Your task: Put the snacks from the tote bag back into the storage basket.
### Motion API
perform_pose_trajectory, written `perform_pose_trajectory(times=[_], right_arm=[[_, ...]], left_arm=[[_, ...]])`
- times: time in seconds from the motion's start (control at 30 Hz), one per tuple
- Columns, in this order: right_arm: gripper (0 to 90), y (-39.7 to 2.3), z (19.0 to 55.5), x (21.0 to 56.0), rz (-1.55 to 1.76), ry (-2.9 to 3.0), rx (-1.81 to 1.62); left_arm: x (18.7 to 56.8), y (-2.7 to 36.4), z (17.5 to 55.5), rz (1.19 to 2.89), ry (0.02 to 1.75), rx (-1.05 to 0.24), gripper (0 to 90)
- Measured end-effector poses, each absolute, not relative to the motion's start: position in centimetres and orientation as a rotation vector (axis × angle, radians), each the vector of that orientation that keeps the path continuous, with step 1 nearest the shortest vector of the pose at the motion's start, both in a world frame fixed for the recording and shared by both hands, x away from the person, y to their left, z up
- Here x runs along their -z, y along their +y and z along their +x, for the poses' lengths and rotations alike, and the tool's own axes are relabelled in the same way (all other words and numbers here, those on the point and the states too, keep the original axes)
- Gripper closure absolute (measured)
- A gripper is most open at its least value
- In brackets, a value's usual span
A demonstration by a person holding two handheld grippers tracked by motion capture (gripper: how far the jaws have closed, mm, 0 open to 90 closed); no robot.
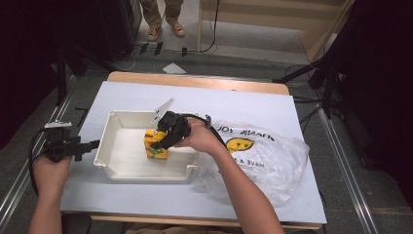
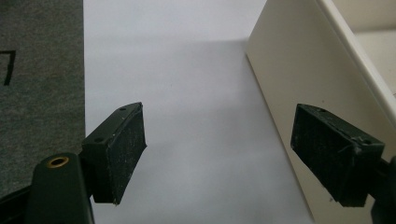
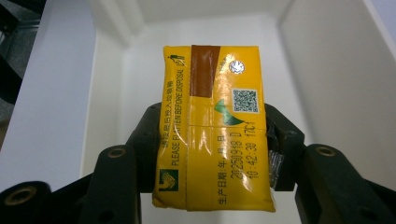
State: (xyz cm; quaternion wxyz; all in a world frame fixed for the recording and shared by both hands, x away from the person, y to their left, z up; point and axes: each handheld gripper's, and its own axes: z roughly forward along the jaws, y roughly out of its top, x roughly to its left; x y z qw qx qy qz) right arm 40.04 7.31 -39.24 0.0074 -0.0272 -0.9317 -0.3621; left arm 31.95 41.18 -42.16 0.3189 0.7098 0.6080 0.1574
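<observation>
A yellow drink carton (image 1: 155, 145) stands inside the white plastic tub (image 1: 117, 165), near its right half. My right gripper (image 1: 160, 140) is shut on the carton; in the right gripper view the carton (image 3: 214, 128) sits squeezed between both black jaws of the right gripper (image 3: 214, 144), its printed top facing the camera. My left gripper (image 1: 95, 145) rests at the tub's left wall, open, with bare white table between its pads (image 2: 122, 149). The tub's outer wall (image 2: 299, 79) lies just behind the right-hand pad.
A crumpled clear plastic bag (image 1: 265, 156) with a yellow smiley print lies right of the tub. The white table cover (image 1: 146, 97) reaches the table edges all round. A person's shoes (image 1: 165, 31) stand on the floor beyond the table.
</observation>
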Motion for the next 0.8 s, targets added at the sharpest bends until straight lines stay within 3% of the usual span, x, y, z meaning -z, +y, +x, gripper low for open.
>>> perform_pose_trajectory(times=[0.8], right_arm=[[47.2,7.23,39.98,39.58,-0.117,-2.874,1.119]], left_arm=[[42.17,41.17,31.97,1.873,1.596,-0.414,18.7]])
